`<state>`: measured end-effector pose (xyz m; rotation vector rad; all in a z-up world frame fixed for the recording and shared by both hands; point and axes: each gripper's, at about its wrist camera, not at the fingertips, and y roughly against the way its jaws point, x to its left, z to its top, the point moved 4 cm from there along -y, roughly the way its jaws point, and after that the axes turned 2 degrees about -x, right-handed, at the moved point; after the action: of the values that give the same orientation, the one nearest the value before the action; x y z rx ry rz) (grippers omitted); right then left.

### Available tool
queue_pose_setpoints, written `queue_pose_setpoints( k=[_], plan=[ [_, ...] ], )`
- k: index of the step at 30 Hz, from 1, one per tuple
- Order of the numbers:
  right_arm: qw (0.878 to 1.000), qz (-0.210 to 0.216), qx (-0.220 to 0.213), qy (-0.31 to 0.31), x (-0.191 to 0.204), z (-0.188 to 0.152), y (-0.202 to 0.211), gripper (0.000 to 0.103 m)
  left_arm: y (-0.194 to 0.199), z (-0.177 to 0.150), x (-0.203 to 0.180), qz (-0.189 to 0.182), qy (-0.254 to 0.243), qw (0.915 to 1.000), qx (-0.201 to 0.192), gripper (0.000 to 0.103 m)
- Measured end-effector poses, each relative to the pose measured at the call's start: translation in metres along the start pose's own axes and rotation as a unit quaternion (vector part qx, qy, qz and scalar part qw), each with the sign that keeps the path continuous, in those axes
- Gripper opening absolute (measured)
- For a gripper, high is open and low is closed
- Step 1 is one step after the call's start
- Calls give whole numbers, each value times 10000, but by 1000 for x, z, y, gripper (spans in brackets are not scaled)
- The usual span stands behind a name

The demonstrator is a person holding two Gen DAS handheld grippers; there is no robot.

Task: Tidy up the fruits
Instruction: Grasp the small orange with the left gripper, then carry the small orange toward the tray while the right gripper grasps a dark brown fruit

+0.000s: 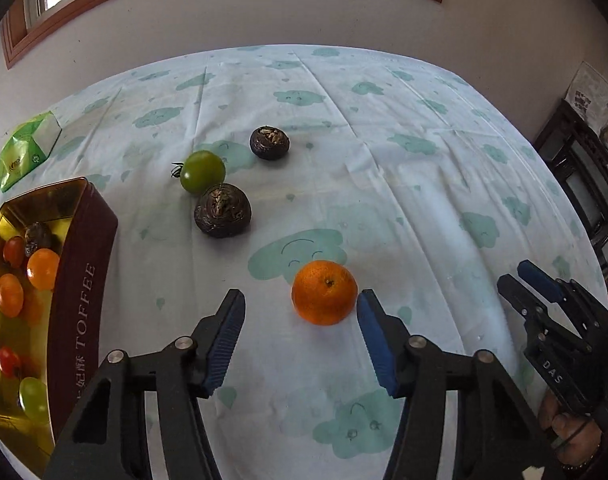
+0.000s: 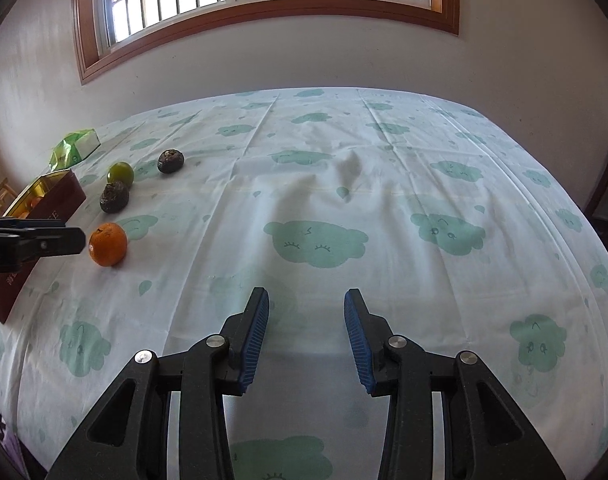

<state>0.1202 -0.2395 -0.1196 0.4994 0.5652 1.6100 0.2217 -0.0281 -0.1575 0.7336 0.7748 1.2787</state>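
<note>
Left wrist view showed my left hand-held gripper (image 1: 301, 312) spread wide over the tabletop (image 1: 383, 160), the orange (image 1: 324, 292) sitting just ahead between its fingers and nearly against the right-side one (I couldn't tell whether they touched). Beyond lay a green tomato (image 1: 202, 171) and two dark water chestnuts (image 1: 222, 216) (image 1: 270, 142), with the toffee tin (image 1: 84, 264) of fruit to the left. My right hand-held gripper (image 2: 306, 308) hung open, gripping nothing, over bare cloth well apart from the fruit.
</note>
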Motion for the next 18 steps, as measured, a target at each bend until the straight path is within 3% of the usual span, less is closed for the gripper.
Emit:
queue_pose_setpoints(
  k=[4, 6, 10, 16, 18],
  plan=[
    [9999, 80, -45, 106, 4, 1, 1, 41, -15, 4, -6, -127, -59, 9998, -127, 55],
    [9999, 108, -37, 97, 4, 1, 1, 41, -22, 2, -11, -367, -66, 9993, -42, 32],
    [9999, 85, 4, 79, 3, 1, -1, 41, -17, -10, -16, -253, -320, 9987, -293, 32],
    [9997, 15, 195, 161, 5, 2, -6, 43, 31, -28, 12, -303, 31, 9970, -717, 32],
    [9990, 210, 226, 316, 16, 7, -7, 43, 51, -33, 23, -318, 146, 9961, -809, 32]
  ],
)
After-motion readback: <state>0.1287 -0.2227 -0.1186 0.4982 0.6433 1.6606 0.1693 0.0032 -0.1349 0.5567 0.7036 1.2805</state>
